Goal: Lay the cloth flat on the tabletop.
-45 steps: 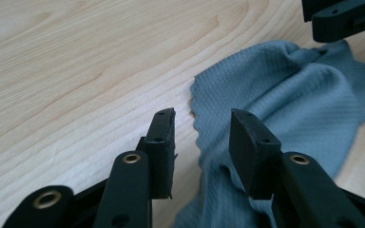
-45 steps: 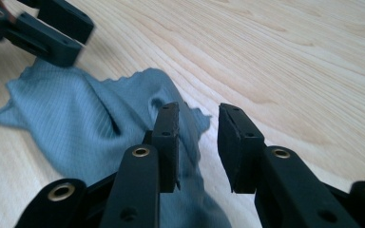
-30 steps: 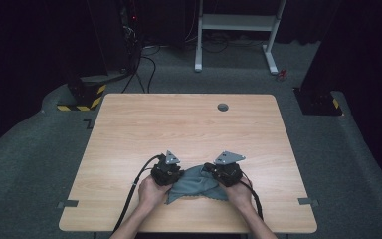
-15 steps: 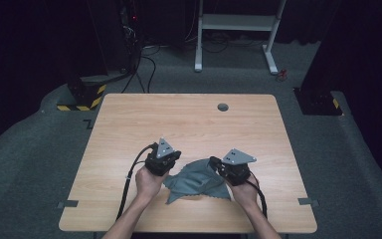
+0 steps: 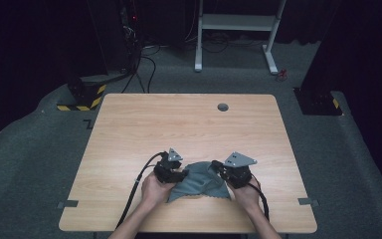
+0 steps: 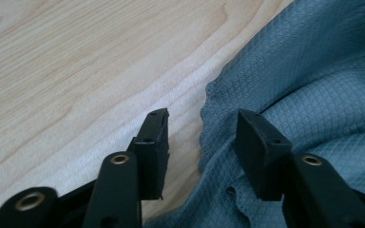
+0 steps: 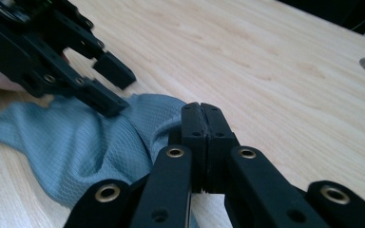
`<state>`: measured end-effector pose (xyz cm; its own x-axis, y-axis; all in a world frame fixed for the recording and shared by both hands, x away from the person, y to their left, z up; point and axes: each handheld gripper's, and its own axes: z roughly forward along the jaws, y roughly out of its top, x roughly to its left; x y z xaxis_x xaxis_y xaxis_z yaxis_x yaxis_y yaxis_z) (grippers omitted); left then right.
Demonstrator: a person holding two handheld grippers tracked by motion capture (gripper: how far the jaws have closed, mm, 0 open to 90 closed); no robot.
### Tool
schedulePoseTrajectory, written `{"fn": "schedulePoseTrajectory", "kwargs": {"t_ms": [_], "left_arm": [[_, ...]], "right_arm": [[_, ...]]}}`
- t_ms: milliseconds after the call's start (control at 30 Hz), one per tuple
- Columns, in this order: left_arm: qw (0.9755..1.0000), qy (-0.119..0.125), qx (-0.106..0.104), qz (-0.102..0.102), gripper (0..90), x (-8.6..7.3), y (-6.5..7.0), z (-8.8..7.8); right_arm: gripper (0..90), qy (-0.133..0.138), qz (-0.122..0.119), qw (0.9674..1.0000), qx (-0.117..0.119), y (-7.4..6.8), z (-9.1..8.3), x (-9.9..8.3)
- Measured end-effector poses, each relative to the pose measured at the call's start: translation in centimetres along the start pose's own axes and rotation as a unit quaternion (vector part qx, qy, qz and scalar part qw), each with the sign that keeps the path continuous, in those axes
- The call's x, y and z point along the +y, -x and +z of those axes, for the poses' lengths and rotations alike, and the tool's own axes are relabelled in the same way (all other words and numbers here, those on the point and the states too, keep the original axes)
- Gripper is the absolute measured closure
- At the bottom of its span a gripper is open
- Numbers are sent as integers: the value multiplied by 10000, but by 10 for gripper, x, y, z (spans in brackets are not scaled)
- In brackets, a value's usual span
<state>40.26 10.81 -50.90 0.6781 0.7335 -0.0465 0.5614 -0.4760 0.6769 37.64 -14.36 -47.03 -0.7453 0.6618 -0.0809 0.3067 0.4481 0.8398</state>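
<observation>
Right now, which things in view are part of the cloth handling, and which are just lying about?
In the job:
- grey cloth, crumpled on the table
- left gripper, jaws apart, just been opening, cloth edge between them, not pinched
- right gripper, jaws together at a cloth fold

Lying about:
- white frame on the floor beyond the table
- black and yellow striped block

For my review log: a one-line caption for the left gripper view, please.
Left gripper, jaws open, over the grey cloth's scalloped edge on the wooden table.
</observation>
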Motion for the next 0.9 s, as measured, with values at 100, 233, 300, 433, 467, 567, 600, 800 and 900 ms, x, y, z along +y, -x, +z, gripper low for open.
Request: {"fn": "schedulePoseTrajectory", "kwargs": {"t_ms": [100, 233, 300, 433, 467, 567, 600, 800, 900], "left_arm": [[9997, -124, -166, 106, 704, 5, 2, 5], [9994, -129, -225, 238, 870, 10, 5, 7], [9994, -73, -171, 293, 883, 11, 4, 5], [9990, 386, 94, 199, 887, 16, -2, -12], [9983, 511, 193, 226, 887, 18, -4, -17], [9953, 857, 393, 204, 885, 22, -5, -28], [9953, 857, 393, 204, 883, 22, -5, -28], [9975, 428, 465, 328, 811, 12, -6, -13], [9981, 248, 524, 181, 675, -2, -7, -4]], "right_arm": [[896, 32, -43, 10000, -2, -1, -1, 4], [896, 41, -40, 10000, -14, 0, -2, 6], [897, 65, -52, 10000, -20, 1, -3, 6], [897, 97, -33, 9999, -81, 4, -7, 9], [897, 123, -34, 9999, -98, 5, -9, 10], [897, 157, -33, 9998, -146, 7, -11, 11], [897, 157, -33, 9998, -146, 7, -11, 11], [895, -464, -292, 9985, 13, -3, 7, -2], [878, -719, -308, 9968, 140, -7, 16, -12]]}}
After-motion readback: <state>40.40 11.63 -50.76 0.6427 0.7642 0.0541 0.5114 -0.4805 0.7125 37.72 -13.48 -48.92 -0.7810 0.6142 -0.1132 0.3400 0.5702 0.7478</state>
